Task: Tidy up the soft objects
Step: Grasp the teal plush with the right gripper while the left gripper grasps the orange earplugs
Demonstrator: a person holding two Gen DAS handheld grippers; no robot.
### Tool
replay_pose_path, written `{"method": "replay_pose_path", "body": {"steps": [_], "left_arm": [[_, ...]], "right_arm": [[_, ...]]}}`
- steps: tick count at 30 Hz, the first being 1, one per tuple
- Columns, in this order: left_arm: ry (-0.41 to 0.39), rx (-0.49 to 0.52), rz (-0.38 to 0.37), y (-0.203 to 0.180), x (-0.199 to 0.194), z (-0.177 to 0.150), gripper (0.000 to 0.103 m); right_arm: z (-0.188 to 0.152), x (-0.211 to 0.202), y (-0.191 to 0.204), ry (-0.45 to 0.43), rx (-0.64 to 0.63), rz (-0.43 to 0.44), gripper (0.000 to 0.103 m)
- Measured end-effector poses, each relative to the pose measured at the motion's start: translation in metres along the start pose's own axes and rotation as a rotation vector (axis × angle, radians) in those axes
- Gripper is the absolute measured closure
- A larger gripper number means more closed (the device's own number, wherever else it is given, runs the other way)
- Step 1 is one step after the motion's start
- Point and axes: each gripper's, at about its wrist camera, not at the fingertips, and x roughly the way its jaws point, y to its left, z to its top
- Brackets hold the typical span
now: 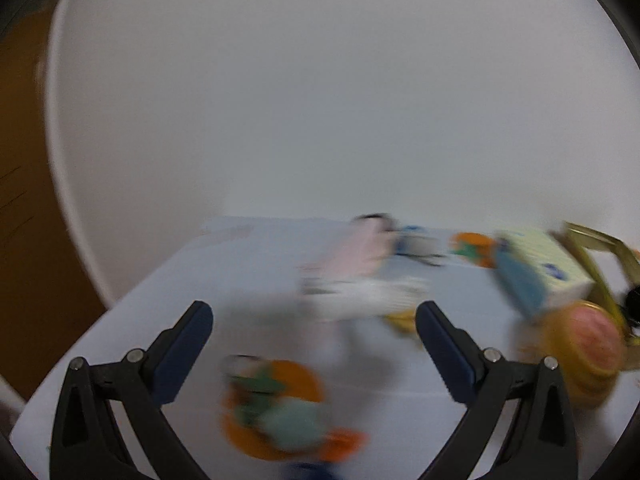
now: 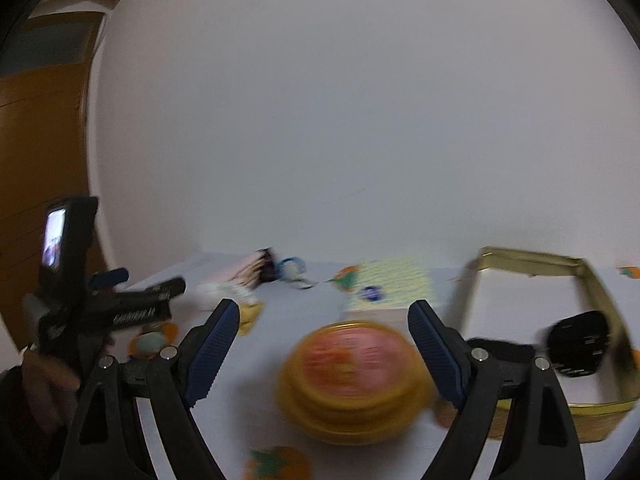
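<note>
Both views are blurred by motion. In the left wrist view my left gripper [image 1: 316,320] is open above the white tablecloth [image 1: 248,272], with nothing between its fingers. Ahead of it lies a soft pink and white bundle [image 1: 360,276]. A pale yellow-green tissue pack [image 1: 540,268] lies at the right. My right gripper [image 2: 324,312] is open too, and a round yellow tin with a pink lid [image 2: 352,376] sits on the table just below and between its fingers, untouched. Beyond them are the tissue pack [image 2: 392,284] and the pink and white bundle [image 2: 240,280].
A gold box [image 2: 600,308] stands open at the right with a black object [image 2: 580,344] inside. The left gripper [image 2: 152,286], held in a hand, is at the left edge. Orange-and-green patches [image 1: 276,408] lie flat on the cloth. A white wall stands behind and a brown door [image 2: 40,140] at the left.
</note>
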Motion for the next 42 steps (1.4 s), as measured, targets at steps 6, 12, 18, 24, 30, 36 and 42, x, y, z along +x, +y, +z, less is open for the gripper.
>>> {"method": "replay_pose_path", "body": {"steps": [6,12,18,24,30,36,42], "left_arm": [[0.009,-0.028,0.253,0.059,0.029,0.004,0.000],[0.028,-0.097,0.349,0.098,0.043,0.007,0.000],[0.047,-0.108,0.380,0.103,0.050,0.005,0.000],[0.062,-0.099,0.395,0.101,0.058,0.004,0.000],[0.073,-0.129,0.370,0.112,0.055,0.003,0.000],[0.086,-0.162,0.325,0.119,0.054,0.001,0.000],[0.078,-0.170,0.220,0.116,0.050,0.002,0.000]], "right_arm": [[-0.002,0.036,0.053,0.100,-0.059,0.140,0.015],[-0.011,0.094,0.112,0.334,-0.127,0.301,0.015],[-0.025,0.135,0.157,0.498,-0.201,0.405,0.027],[-0.035,0.170,0.184,0.607,-0.260,0.413,0.030],[-0.038,0.171,0.198,0.599,-0.337,0.355,0.061],[-0.025,0.163,0.163,0.539,-0.155,0.366,0.068],[0.001,0.122,0.105,0.307,0.065,0.352,0.068]]}}
